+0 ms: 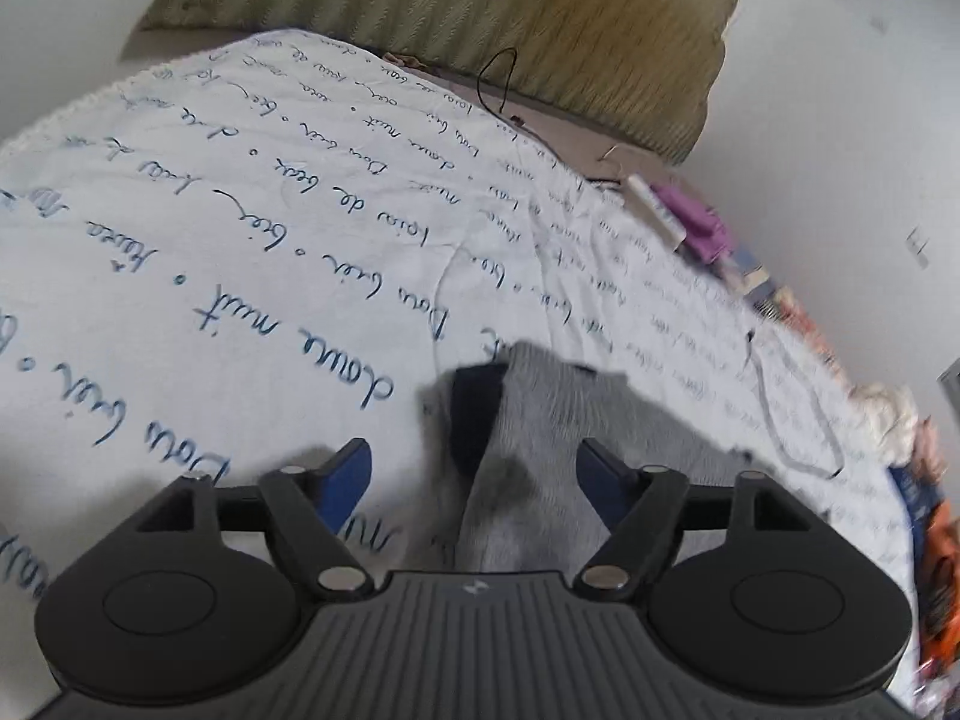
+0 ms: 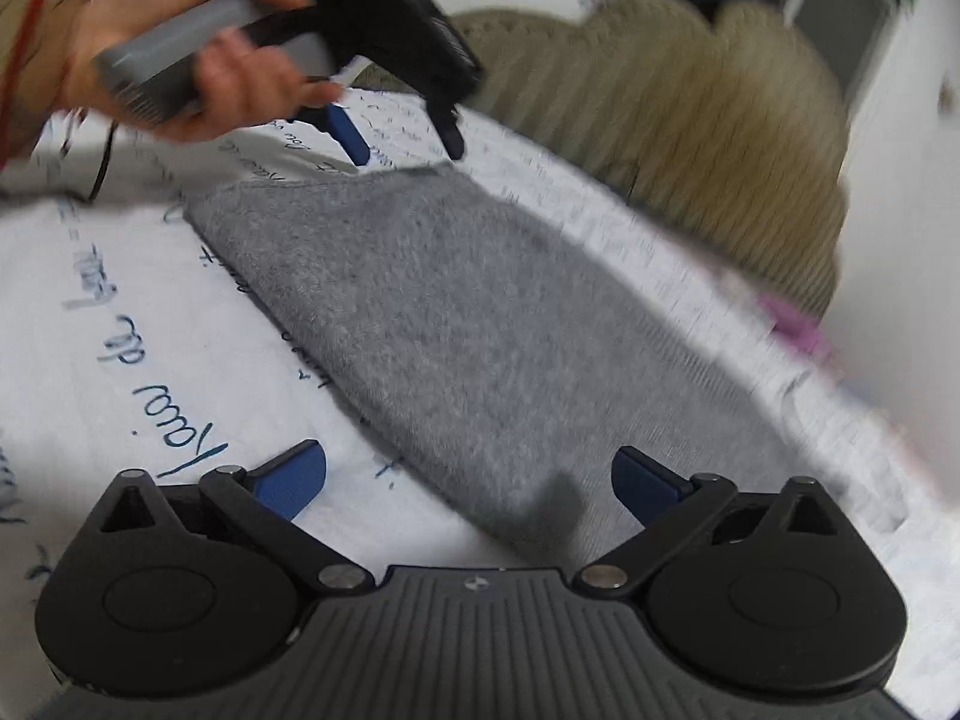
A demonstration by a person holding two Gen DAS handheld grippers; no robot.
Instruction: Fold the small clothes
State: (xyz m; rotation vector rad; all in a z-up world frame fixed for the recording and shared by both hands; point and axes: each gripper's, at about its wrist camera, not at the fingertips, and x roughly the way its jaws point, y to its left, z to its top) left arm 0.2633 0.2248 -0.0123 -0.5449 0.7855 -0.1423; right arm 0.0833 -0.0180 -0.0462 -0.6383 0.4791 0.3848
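A white bedspread point(image 1: 210, 228) printed with dark blue handwriting covers the bed; most of the script is blurred or upside down, though "de" and "nuit" can be made out in the left wrist view. Behind it lies an olive ribbed cushion point(image 1: 480, 12) against a white wall.

On the bedspread lies the grey garment point(image 2: 456, 324), a folded knit piece spread flat in the right wrist view. In the left wrist view its near end point(image 1: 540, 450) shows a navy trim and runs between the fingers.

The right gripper point(image 2: 471, 480) has its blue pads spread wide, one on each side of the garment's near corner, neither pressing on it. The left gripper point(image 1: 474, 474) also stands with its fingers apart; the cloth sits between them, but the pads are not pinching it. In the right wrist view the left gripper point(image 2: 396, 144) hangs over the garment's far edge, held by a bare hand point(image 2: 198, 66).

At the bed's far side lie blurred purple and orange items; no label is legible.
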